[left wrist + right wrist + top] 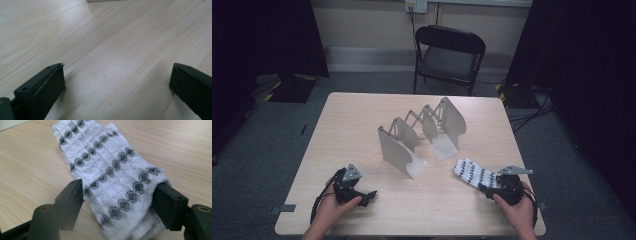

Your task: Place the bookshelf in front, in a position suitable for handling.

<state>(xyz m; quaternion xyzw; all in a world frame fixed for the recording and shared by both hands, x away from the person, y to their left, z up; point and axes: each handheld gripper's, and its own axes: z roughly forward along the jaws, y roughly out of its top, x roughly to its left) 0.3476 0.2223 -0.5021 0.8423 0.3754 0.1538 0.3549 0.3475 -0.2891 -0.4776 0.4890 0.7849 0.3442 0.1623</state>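
1. Right gripper view: the folded white cloth (112, 177), patterned with rows of dark diamonds, lies flat on the table (30, 165) with its near end between the two jaws of the right tool (117, 201).
2. The jaws of that tool stand wide. The left one sits just beside the cloth's edge with a sliver of gap, and the right one is at the cloth's fluffy folded edge; whether it touches is hard to tell. Neither pinches the cloth.
3. The cloth's long axis runs away from the right tool; in the high view the cloth (472, 173) stretches from the right tool (486, 188) up and to the left, toward the metal rack.
4. High view: the far end of the cloth lies near the closest plate of the expanding metal rack (422, 134), just to that plate's right, not touching it.
5. The left tool (369, 195) rests well apart from the cloth, on the other side of the rack's near end, held in the left hand (334, 207).
6. Left gripper view: the left tool (117, 80) has its jaws spread wide with bare wood between them, holding nothing.
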